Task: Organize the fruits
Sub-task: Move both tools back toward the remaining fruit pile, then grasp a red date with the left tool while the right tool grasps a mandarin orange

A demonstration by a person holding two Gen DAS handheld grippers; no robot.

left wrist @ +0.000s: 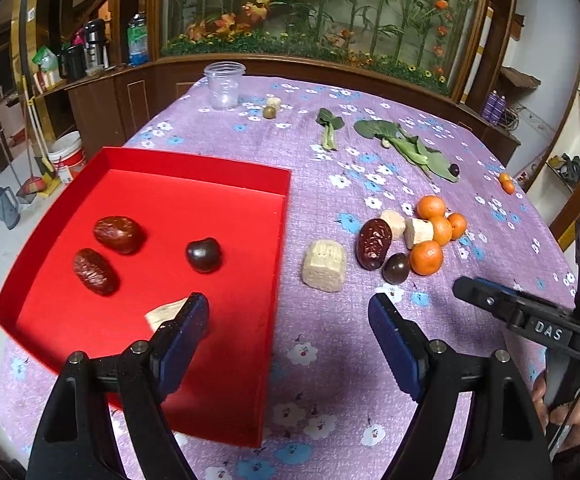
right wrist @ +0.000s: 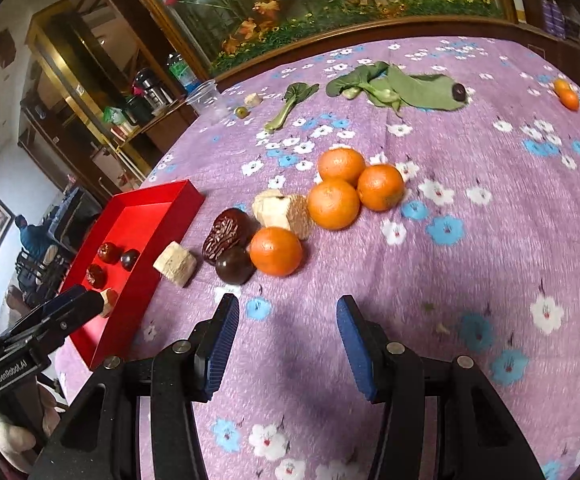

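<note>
Fruits: four small oranges (right wrist: 332,204), one red date (right wrist: 226,236) and one dark plum (right wrist: 234,266), clustered on the tablecloth (right wrist: 470,264) right of the red tray (left wrist: 194,276). Light, round, likely to roll; grip across the middle. Left gripper (left wrist: 288,320) and right gripper (right wrist: 286,326): jaws spread, holding nothing.
</note>
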